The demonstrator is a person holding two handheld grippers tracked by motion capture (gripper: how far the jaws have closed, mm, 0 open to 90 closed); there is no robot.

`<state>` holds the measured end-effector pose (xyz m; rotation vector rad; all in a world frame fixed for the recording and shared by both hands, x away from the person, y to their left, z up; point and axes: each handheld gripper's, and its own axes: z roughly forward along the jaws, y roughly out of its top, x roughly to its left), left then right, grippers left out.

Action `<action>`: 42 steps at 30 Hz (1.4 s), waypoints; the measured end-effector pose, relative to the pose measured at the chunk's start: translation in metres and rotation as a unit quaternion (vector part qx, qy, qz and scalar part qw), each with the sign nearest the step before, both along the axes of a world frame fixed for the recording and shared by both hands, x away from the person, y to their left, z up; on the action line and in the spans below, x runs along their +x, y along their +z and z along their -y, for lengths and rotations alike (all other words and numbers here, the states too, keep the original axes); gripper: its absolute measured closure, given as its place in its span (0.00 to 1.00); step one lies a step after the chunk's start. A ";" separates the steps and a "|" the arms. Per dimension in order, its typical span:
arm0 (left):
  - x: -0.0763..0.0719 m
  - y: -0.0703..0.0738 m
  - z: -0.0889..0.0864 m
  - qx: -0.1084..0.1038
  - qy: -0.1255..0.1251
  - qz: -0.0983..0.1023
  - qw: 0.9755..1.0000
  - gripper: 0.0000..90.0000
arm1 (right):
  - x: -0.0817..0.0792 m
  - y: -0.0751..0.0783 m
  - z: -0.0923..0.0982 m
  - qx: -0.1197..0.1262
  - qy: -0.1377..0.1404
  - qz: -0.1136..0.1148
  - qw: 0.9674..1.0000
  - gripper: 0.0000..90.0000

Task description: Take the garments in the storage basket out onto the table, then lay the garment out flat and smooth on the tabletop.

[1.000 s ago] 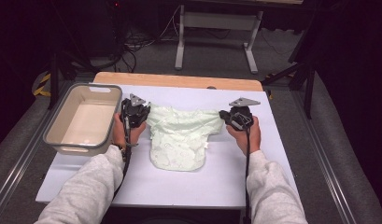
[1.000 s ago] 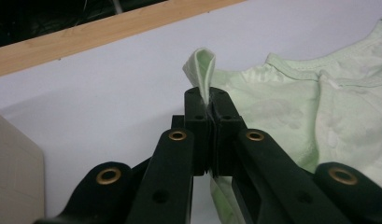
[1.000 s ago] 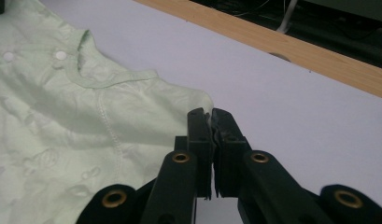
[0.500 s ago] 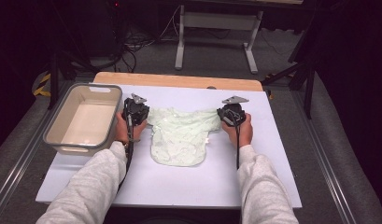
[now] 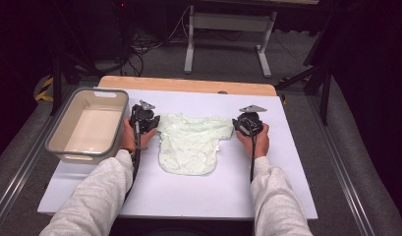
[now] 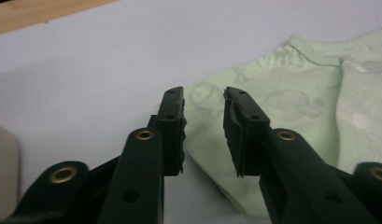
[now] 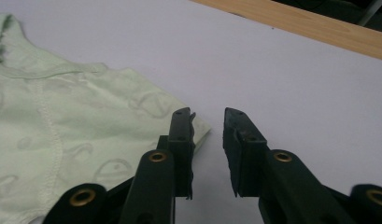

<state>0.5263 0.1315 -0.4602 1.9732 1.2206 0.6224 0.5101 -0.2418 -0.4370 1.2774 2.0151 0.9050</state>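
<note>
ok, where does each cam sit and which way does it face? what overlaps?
High view: above the person's side, facing forward and down on the table; shows the sleeves, left tongs, right tongs, garment, tub.
Left gripper view: rides the left tongs, facing along open jaws over a garment sleeve.
Right gripper view: rides the right tongs, jaws open at the other sleeve tip.
Shared: green garment, white tabletop.

One green baby garment [image 5: 190, 144], one grey bin [image 5: 88, 125], two grippers.
</note>
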 end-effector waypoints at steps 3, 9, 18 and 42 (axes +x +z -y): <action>0.002 -0.003 -0.002 0.001 0.003 -0.007 1.000 0.75 | -0.002 0.000 -0.002 0.011 0.014 -0.004 1.000 0.79; 0.004 -0.006 -0.002 0.003 -0.004 -0.019 1.000 0.80 | -0.004 -0.005 -0.008 0.017 0.035 -0.018 0.999 0.77; 0.005 -0.006 -0.001 0.017 -0.020 -0.011 1.000 0.98 | 0.000 -0.013 -0.008 0.013 0.037 -0.034 0.999 0.77; 0.012 -0.006 -0.003 0.031 0.004 -0.001 1.000 0.99 | 0.018 -0.017 0.007 0.045 -0.017 -0.039 0.998 0.66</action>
